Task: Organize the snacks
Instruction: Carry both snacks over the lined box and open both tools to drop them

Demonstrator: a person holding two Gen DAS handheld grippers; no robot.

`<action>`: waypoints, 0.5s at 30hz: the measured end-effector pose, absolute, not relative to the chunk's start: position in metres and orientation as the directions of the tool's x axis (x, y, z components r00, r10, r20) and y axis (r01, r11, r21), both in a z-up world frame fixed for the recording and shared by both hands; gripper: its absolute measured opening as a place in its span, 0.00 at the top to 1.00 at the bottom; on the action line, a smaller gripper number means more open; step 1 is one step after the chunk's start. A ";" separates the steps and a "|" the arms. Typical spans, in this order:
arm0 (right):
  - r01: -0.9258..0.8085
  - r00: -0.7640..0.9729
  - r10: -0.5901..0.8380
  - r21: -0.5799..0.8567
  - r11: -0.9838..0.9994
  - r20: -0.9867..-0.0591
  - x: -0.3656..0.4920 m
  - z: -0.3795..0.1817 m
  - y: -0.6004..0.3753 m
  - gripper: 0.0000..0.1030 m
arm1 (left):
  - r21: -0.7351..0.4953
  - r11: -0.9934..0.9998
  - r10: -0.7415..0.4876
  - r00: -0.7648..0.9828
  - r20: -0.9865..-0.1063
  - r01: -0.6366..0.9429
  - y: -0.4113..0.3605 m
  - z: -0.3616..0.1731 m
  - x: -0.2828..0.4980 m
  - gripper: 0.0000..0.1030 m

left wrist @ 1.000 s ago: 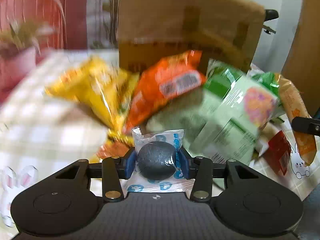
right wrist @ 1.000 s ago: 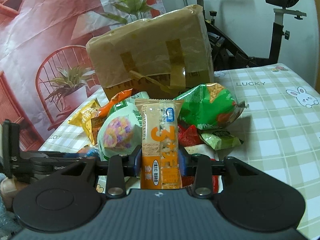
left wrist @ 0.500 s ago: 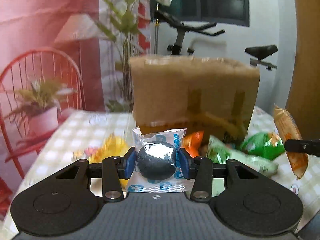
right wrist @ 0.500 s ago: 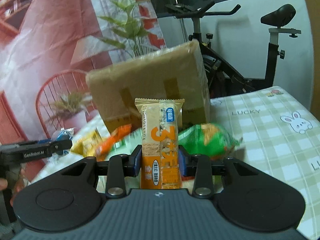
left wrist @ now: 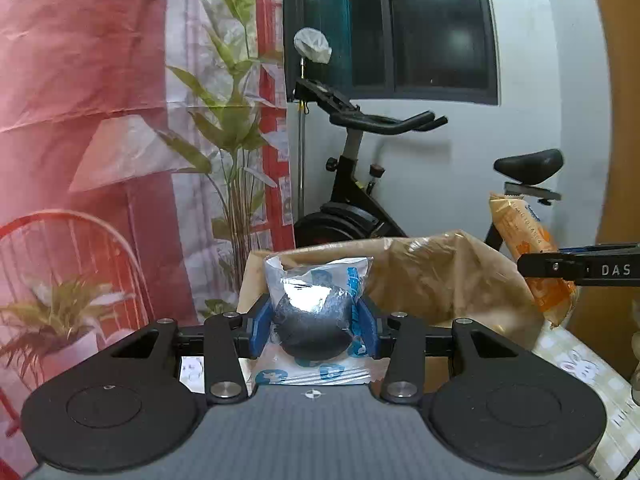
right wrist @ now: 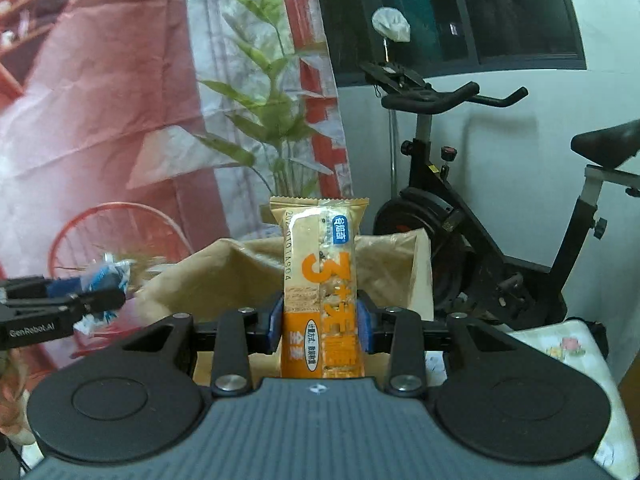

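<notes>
Brown cardboard is the landmark now: the open cardboard box (left wrist: 420, 280) stands just ahead of both grippers, with its taped flaps raised and its opening facing up. The left gripper (left wrist: 314, 326) is clamped on a clear packet with blue print and a dark round snack (left wrist: 316, 312) inside; the blue pads (left wrist: 258, 326) press on both sides of the ball. The right gripper (right wrist: 320, 326) is clamped on an orange cereal bar (right wrist: 320, 280), which stands upright between its pads. In the left view the bar shows at the right edge of the box, and in the right view the round snack shows at the left edge of the box.

I judge the step in hand to be carrying both snacks over the box rim for a drop inside. To do it well, each gripper should pass above the near flap, not push against it, because the flap looks soft and could fold inward. The tall bar sticks up far, so only its lower end must clear the rim. The two grippers come in from opposite sides of the box and should keep apart. Release only when each snack is fully over the opening. The inside of the box is hidden, so I cannot tell how full it is.
</notes>
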State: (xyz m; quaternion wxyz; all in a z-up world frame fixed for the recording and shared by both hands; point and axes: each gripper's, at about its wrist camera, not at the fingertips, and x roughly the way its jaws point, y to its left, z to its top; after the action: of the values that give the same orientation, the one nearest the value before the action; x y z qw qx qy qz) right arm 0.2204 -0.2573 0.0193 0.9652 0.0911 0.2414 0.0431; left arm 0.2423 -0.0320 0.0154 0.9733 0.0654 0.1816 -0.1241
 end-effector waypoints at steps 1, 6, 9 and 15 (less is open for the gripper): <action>-0.031 0.876 0.119 0.191 0.981 -0.468 0.232 0.018 -0.259 0.63 | 0.081 0.962 -0.212 0.901 -0.378 0.261 -0.038 0.016 0.255 0.54; 0.005 0.862 0.079 0.164 0.986 -0.501 0.274 0.002 -0.266 0.63 | 0.089 0.964 -0.193 0.890 -0.413 0.251 -0.054 0.013 0.300 0.54; 0.020 0.844 0.073 0.167 0.986 -0.531 0.289 -0.010 -0.270 0.63 | 0.082 0.966 -0.186 0.881 -0.435 0.244 -0.058 0.006 0.321 0.53; 0.037 0.818 0.087 0.203 0.978 -0.568 0.299 -0.025 -0.274 0.56 | 0.070 0.973 -0.159 0.859 -0.487 0.221 -0.053 -0.007 0.339 0.31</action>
State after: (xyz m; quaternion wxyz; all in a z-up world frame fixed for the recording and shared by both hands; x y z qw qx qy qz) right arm 0.2990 -0.2741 -0.0254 0.9479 0.1030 0.3012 0.0131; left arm 0.3387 -0.0529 -0.0070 0.9621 0.0619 0.2466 -0.0987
